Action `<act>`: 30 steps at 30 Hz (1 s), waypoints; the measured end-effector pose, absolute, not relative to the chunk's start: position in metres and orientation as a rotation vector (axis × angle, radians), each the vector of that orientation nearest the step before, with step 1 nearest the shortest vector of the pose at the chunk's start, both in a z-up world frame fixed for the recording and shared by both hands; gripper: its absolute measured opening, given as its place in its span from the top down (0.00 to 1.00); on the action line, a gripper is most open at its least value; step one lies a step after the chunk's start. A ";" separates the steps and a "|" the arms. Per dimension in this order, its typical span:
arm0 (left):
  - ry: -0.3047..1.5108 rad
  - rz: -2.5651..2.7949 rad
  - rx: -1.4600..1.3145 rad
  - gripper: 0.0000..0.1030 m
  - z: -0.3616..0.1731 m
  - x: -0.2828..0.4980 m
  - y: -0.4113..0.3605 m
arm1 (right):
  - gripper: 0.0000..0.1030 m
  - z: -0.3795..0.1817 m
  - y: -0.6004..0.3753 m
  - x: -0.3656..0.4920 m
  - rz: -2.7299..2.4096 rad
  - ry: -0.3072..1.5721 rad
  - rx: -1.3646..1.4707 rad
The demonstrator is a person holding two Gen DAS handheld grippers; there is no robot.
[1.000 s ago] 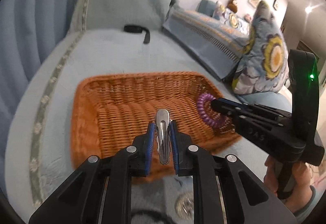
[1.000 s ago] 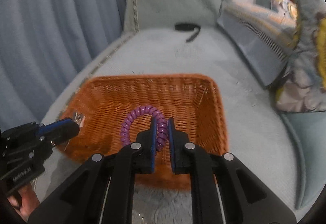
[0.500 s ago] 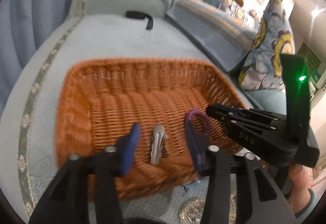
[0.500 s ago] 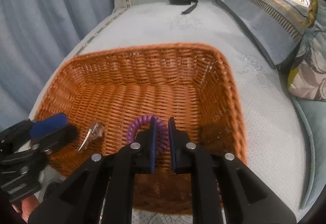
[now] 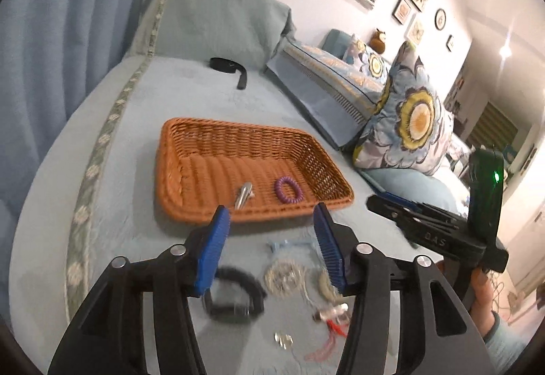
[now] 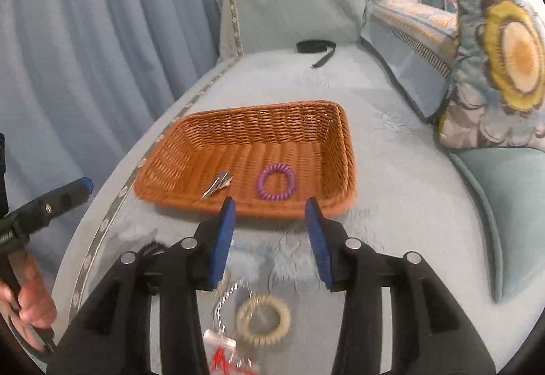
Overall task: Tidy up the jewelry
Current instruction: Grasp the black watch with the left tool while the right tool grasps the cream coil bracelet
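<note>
A pale blue bed (image 5: 143,122) is seen carrying a wicker basket (image 5: 177,170), a black strap (image 5: 228,65), and loose hair ties and trinkets (image 5: 286,276).

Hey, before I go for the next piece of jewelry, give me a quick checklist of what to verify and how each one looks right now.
1. Silver hair clip lying in the wicker basket: ok.
2. Purple coil tie lying in the basket: ok.
3. Left gripper empty, jaws opening: ok.
4. Right gripper empty, jaws opening: ok.
5. Cream coil tie still on the sofa, free to pick: ok.
6. Small pieces near the black band untangled: cannot tell, blurred.
</note>
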State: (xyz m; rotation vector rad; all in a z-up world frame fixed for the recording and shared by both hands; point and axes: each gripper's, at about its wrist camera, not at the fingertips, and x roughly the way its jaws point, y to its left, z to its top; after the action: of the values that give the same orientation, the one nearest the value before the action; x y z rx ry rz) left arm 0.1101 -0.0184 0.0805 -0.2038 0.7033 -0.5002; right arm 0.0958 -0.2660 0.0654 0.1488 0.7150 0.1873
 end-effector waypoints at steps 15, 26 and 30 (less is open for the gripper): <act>0.786 -0.444 -0.275 0.48 0.030 0.057 0.018 | 0.62 -0.003 -0.261 0.012 0.200 0.738 0.048; 0.850 -0.443 -0.300 0.48 0.007 0.084 0.023 | 0.65 -0.025 -0.259 0.046 0.159 0.816 0.045; 0.882 -0.441 -0.297 0.50 0.000 0.102 0.017 | 0.72 -0.033 -0.255 0.063 0.143 0.855 0.046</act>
State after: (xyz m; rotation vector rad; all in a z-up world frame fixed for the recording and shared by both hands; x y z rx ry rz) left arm 0.1020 0.0174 0.0003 -0.2971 0.8820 -0.4410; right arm 0.0633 -0.2549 -0.0332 0.0457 0.8551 0.1427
